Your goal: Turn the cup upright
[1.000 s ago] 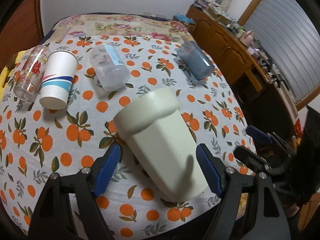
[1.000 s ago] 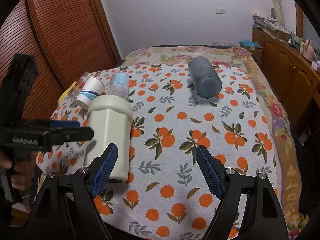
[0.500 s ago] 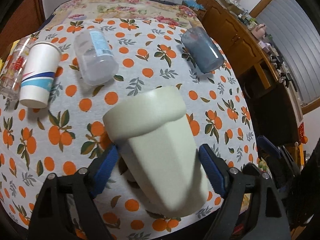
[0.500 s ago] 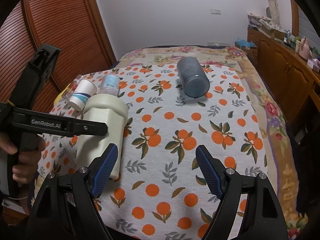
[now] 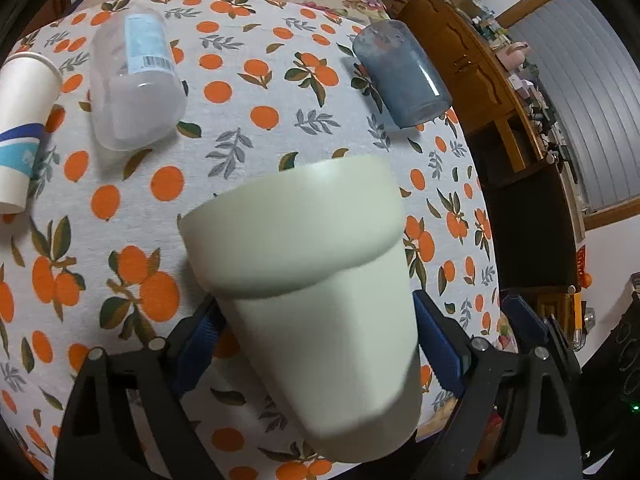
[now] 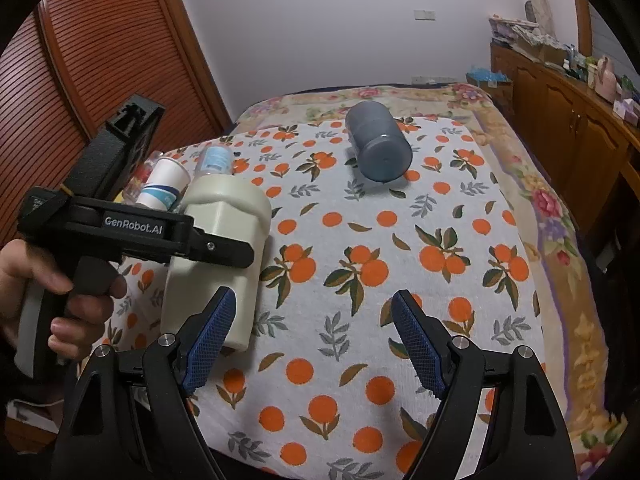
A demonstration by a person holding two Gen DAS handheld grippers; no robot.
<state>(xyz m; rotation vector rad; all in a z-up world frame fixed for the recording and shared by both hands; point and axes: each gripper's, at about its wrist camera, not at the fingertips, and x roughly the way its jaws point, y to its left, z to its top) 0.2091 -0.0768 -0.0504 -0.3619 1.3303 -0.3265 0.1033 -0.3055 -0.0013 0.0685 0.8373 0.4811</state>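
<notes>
A cream plastic cup (image 5: 316, 296) with a wide rim band fills the left wrist view. My left gripper (image 5: 316, 340) is shut on its body, blue pads on both sides. In the right wrist view the cream cup (image 6: 218, 256) stands rim-up with its base at the cloth, held by the left gripper (image 6: 216, 246) from the left. My right gripper (image 6: 310, 344) is open and empty above the tablecloth, right of the cup.
A grey-blue cup (image 5: 400, 76) (image 6: 378, 148) lies on its side at the far right. A clear cup (image 5: 134, 80) lies on its side and a white paper cup (image 5: 20, 132) (image 6: 162, 184) is further left. A wooden cabinet (image 6: 560, 108) runs along the right.
My left gripper has closed in on the cream cup and taken hold of it, and the cup now looks larger and nearer. My right gripper has stayed open and drifted slightly.
</notes>
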